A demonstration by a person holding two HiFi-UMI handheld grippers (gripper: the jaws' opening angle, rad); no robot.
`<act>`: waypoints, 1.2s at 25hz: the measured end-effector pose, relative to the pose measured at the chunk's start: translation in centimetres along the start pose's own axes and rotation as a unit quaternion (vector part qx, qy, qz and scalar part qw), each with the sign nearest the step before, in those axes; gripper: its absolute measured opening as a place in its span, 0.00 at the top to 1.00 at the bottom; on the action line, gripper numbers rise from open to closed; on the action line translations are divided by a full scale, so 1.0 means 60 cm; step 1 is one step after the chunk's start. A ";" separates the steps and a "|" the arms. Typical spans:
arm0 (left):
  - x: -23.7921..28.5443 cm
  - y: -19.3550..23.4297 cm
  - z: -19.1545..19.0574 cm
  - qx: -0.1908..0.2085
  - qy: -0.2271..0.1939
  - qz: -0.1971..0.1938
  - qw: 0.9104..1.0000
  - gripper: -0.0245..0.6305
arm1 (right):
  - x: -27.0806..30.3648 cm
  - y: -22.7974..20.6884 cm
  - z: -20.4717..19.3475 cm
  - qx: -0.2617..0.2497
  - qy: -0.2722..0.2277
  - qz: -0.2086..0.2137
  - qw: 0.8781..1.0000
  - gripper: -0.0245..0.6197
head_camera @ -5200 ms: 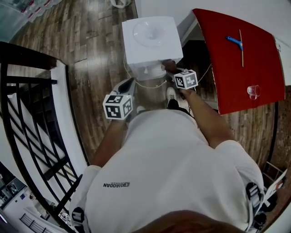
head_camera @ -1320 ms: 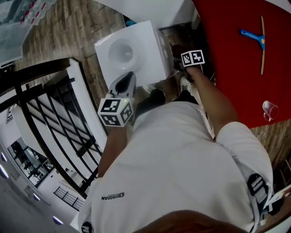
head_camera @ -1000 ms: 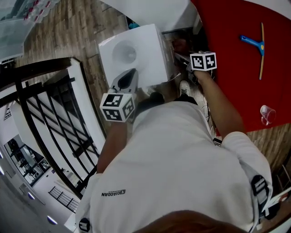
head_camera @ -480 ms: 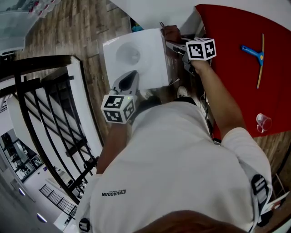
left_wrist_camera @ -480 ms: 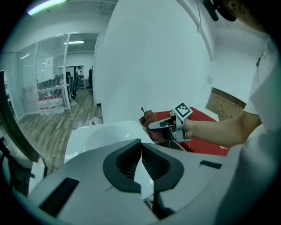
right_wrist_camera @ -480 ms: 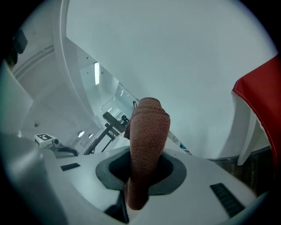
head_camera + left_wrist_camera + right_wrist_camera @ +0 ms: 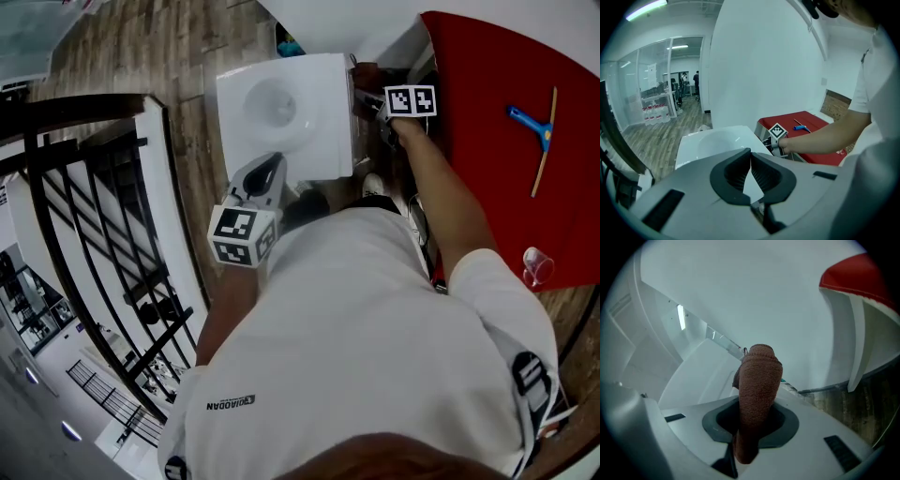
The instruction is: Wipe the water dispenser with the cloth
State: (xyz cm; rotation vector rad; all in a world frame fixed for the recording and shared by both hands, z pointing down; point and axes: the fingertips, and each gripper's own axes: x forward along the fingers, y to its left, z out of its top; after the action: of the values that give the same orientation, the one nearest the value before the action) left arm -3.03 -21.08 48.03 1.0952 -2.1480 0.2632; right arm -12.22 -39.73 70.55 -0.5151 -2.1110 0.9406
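My right tongs [image 7: 754, 420] are clamped on the brown terry cloth [image 7: 758, 380]. Its folded end juts ahead of them and seems to meet the side of the white boxy water dispenser [image 7: 281, 108]. My left tongs [image 7: 751, 161] are closed on nothing, with the dispenser's top just beyond them. I judge we're mid-wipe; next, drag the cloth along that side with steady pressure.

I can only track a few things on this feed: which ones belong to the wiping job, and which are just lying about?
Part of the job: water dispenser; cloth, clamped in the jaws of the right gripper.

Lying about: squeegee and cup on the red table; railing.
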 end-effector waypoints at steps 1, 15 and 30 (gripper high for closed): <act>-0.001 0.000 -0.003 -0.003 0.002 0.000 1.000 0.96 | 0.008 -0.012 -0.003 0.009 -0.002 -0.001 1.000 0.85; -0.023 0.014 -0.024 -0.046 -0.012 0.031 0.998 0.96 | 0.078 -0.110 -0.071 0.044 0.055 -0.062 0.996 0.85; -0.096 0.012 -0.054 -0.094 -0.049 0.072 0.992 0.96 | -0.030 -0.038 -0.043 0.005 0.000 -0.029 1.000 0.85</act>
State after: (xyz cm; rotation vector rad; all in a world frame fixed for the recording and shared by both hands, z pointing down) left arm 0.31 -15.48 46.63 0.8639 -2.2915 0.0707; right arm -9.25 -41.14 72.59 -0.4457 -2.1083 0.9183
